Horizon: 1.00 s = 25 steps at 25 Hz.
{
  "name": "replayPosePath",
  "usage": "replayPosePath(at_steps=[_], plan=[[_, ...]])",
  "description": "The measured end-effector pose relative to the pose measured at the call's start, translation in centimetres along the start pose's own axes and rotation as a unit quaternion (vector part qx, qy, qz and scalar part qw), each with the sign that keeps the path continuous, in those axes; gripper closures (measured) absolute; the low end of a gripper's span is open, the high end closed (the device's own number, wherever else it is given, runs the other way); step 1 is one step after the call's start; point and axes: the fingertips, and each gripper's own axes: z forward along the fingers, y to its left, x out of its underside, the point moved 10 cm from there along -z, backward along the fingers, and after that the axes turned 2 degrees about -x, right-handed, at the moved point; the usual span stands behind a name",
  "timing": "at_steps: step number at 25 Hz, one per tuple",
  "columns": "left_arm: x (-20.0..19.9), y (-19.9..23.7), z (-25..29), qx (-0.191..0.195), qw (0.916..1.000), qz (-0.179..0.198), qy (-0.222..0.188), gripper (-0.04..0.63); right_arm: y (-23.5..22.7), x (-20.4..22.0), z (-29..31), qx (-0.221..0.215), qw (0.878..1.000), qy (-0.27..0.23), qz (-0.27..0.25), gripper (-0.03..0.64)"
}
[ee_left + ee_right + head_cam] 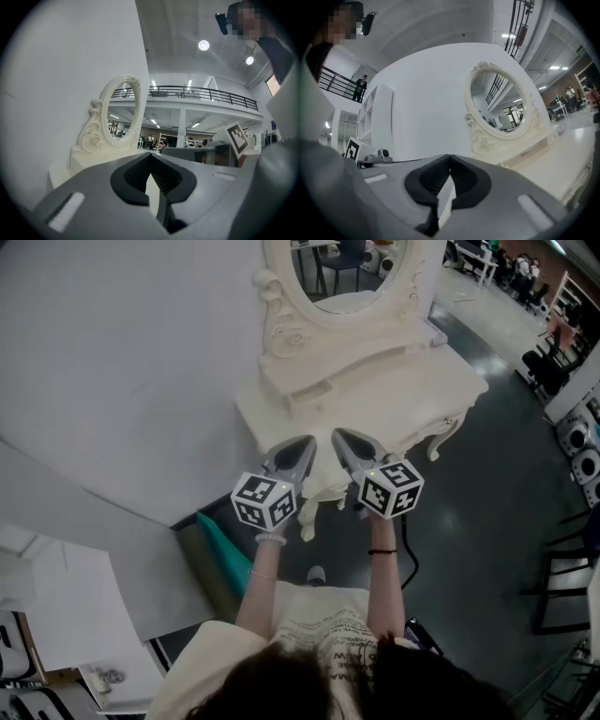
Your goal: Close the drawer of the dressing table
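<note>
A cream dressing table (412,395) with an oval mirror (339,273) stands against a white wall. My left gripper (307,442) and right gripper (337,434) are side by side at the table's front edge, both shut and empty. The carved front panel (324,491) hangs between and below them. I cannot tell how far out the drawer stands, because the grippers cover the edge. In the left gripper view the left gripper (150,154) points level over the tabletop, with the mirror (123,112) to its left. The right gripper (450,157) sees the mirror (500,105) to its right.
A white wall panel (112,381) runs along the left. A teal object (222,542) stands on the floor under the table's left end. A black cable (409,559) hangs by my right arm. A dark chair frame (562,592) and white machines (577,442) are at the right.
</note>
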Motion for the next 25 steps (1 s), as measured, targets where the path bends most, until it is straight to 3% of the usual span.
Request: replayPosePath(at_steps=[14,25], plan=[[0.9,3.0,1.5,-0.006,0.9998,-0.014,0.013,0.592,-1.9,0.6,3.5,0.005,1.000,0.013,0.013,0.614],[0.1,4.9,6.1,-0.060,0.9978,-0.028,-0.002,0.592,-7.4,-1.7,7.7,-0.048,0.998,0.034,0.006,0.614]])
